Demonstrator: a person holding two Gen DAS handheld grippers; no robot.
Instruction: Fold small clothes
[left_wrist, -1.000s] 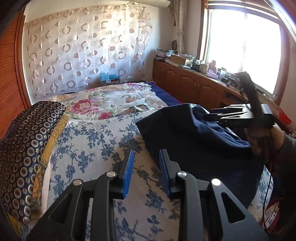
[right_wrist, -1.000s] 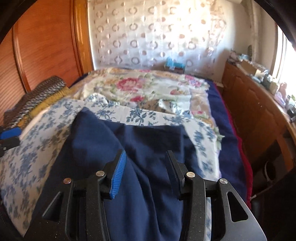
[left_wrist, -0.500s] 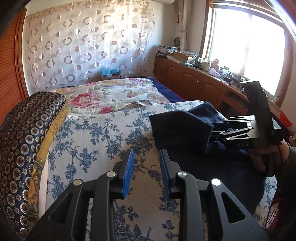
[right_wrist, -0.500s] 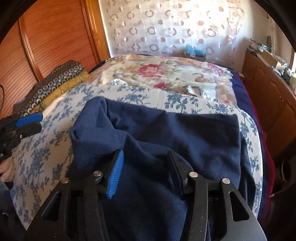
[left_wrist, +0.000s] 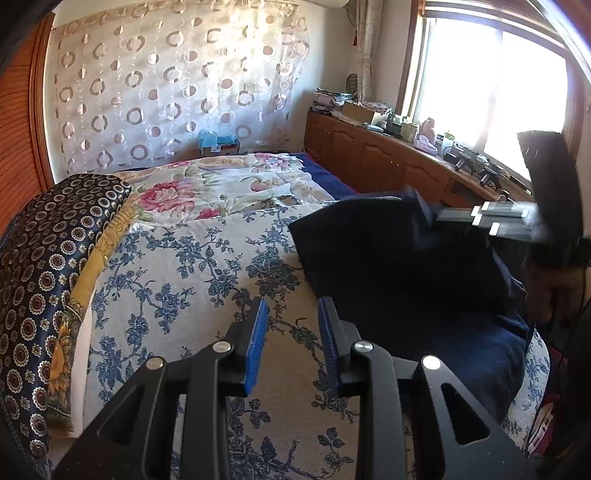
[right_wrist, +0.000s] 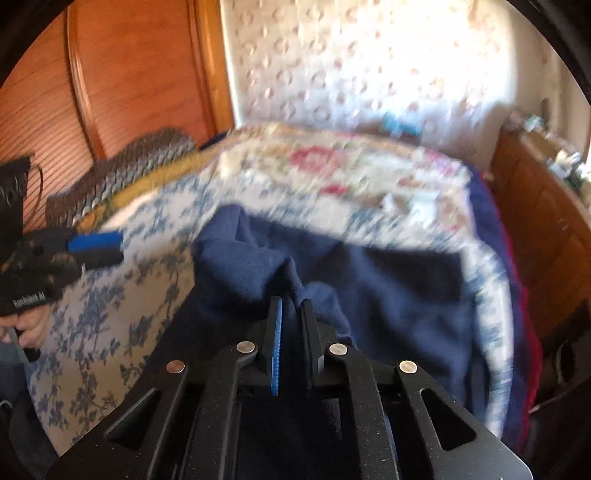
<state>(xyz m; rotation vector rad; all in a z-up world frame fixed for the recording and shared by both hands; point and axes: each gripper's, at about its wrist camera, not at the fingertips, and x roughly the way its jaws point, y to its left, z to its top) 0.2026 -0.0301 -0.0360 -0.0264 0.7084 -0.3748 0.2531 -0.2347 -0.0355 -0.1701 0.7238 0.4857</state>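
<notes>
Right gripper (right_wrist: 291, 306) pinches navy garment (right_wrist: 388, 280); left gripper (left_wrist: 291, 314) agape.

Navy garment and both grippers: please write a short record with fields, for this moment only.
garment: navy garment, on the blue-flowered bedspread, one part lifted
right gripper: shut on a fold of the cloth
left gripper: open, empty, above the bedspread, beside the garment
image quality: right wrist view blurred

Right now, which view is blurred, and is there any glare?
Right wrist view: motion blur smears the bed and curtain; the right gripper stays sharp, shut on the navy garment. Left wrist view: mostly sharp, window blown out.
</notes>
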